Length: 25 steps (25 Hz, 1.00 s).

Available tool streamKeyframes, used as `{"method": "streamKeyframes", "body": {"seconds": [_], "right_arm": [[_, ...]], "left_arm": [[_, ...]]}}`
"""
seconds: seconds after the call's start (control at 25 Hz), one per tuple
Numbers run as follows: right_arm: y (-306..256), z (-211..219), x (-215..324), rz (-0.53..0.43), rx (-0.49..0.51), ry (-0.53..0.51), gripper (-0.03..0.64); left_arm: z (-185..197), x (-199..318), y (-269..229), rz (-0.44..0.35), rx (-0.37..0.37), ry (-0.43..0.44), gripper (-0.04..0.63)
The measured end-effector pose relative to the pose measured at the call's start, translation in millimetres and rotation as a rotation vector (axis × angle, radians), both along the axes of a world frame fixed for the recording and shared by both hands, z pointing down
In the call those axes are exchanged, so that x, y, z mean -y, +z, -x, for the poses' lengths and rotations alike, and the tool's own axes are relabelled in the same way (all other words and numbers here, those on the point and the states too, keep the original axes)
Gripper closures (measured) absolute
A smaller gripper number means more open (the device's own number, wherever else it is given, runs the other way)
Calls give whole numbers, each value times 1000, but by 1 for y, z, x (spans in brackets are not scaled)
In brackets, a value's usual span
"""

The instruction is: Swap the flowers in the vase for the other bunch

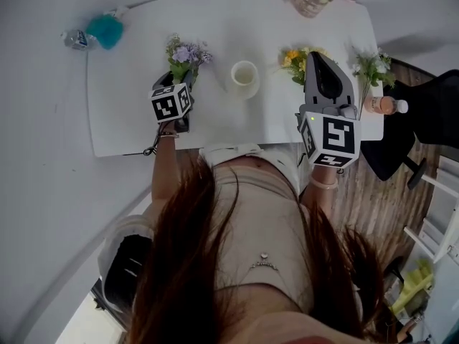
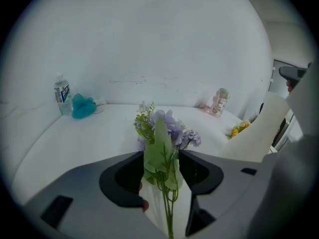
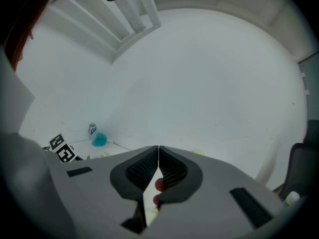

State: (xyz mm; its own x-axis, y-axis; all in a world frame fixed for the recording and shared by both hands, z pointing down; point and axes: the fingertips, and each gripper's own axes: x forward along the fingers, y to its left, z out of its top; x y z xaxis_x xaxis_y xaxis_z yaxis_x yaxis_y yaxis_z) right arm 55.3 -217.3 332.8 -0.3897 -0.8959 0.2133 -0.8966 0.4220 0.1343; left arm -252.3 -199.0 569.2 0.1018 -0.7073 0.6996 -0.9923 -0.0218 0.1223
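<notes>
Left hand-held gripper (image 2: 160,156) parted low over tabletop (image 1: 215,27), purple bunch (image 2: 167,126) lying loose between its jaws. Right hand-held gripper (image 3: 158,151) shut, empty. Vase (image 1: 244,74), seemingly empty, rightward of left one; yellow bunch (image 1: 295,59) just ahead of right one. Probably light, floppy, crushable: pinch gathered stems low, gently.

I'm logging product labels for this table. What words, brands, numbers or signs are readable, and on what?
Nothing reads clearly enough to quote.
Water bottle: blue label, print too blurred.
Pink jar: pattern only, too small.
Peach-coloured bottle: label too small.
Left marker cube, right marker cube: black square patterns, no letters.
</notes>
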Motion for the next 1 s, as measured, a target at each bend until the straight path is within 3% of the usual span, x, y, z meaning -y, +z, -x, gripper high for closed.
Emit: {"method": "streamKeyframes", "body": {"seconds": [0.64,1.0], "right_arm": [[-3,18,-20,0,38,-22,591],[-6,32,-47,16,72,-21,591]], "left_arm": [[-6,-21,-25,-63,5,26,387],[-7,-43,-47,-125,-17,21,449]]}}
